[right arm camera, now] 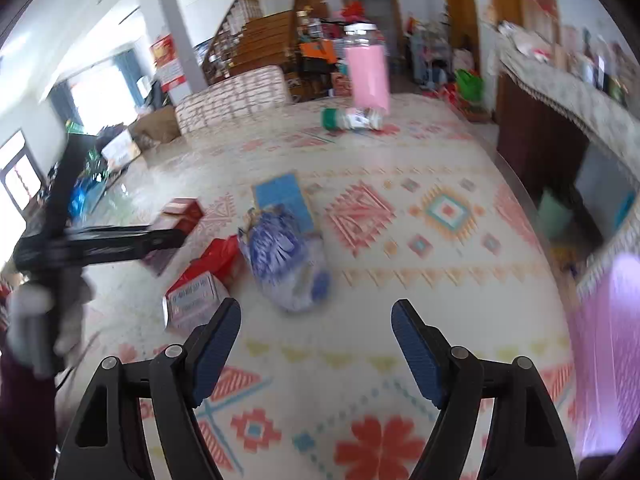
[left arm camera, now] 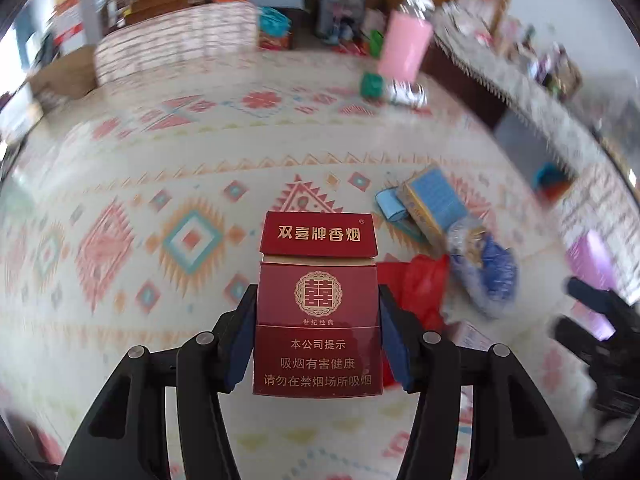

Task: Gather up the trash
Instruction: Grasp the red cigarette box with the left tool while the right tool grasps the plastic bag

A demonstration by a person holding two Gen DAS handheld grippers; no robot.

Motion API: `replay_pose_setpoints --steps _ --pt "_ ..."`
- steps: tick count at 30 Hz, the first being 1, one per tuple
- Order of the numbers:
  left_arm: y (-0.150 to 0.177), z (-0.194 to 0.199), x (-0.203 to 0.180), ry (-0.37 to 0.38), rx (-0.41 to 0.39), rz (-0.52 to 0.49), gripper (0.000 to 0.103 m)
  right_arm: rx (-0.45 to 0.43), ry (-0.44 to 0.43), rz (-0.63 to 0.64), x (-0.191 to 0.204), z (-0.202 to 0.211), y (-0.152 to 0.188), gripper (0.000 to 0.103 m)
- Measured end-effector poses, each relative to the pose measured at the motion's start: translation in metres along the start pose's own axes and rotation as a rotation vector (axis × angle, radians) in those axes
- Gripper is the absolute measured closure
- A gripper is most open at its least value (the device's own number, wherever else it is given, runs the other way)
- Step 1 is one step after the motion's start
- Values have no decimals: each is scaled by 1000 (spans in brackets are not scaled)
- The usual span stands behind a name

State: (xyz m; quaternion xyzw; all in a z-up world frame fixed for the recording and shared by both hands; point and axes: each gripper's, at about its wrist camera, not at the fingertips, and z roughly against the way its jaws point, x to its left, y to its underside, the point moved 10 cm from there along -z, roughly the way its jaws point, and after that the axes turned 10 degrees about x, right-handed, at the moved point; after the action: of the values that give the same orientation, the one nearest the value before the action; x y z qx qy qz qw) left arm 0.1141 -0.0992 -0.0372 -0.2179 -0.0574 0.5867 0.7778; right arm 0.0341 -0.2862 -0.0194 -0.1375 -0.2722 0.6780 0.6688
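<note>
My left gripper [left arm camera: 318,308] is shut on a dark red cigarette pack [left arm camera: 317,312] with gold Chinese print, held upright above the patterned tablecloth; its lid is slightly ajar. The same pack [right arm camera: 176,228] and the left gripper show at the left in the right wrist view. On the table lie a blue-and-white crumpled plastic bag [right arm camera: 286,260], a blue box [right arm camera: 284,196], a red plastic bag [right arm camera: 218,256] and a small white-and-red carton [right arm camera: 192,300]. My right gripper [right arm camera: 316,320] is open and empty, just in front of the crumpled bag.
A patterned tablecloth [right arm camera: 400,240] covers the table. A pink-labelled clear jar [right arm camera: 368,72] and a toppled green-capped bottle [right arm camera: 352,118] sit at the far edge. A purple bag [right arm camera: 608,344] is at the right. Shelves and clutter fill the room behind.
</note>
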Motion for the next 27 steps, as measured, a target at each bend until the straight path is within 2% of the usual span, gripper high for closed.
replay_pose_setpoints --steps 4,8,11,13,16,20,27 --pt "6 16 6 -18 -77 34 48 12 20 70 13 -22 -20 21" --pt "5 27 13 49 -144 66 48 39 26 94 21 -44 -33 21" --pt "6 26 21 56 -160 85 48 49 38 99 23 -55 -36 22" --pt "7 22 25 64 -150 94 48 65 37 95 25 -64 -37 26" --pt "6 15 28 107 -128 120 48 93 49 96 29 -75 -35 42" --pt "6 14 29 58 -142 112 48 93 66 93 34 -75 -33 55" --pt "6 20 25 24 -171 92 48 52 65 23 28 -47 -26 56"
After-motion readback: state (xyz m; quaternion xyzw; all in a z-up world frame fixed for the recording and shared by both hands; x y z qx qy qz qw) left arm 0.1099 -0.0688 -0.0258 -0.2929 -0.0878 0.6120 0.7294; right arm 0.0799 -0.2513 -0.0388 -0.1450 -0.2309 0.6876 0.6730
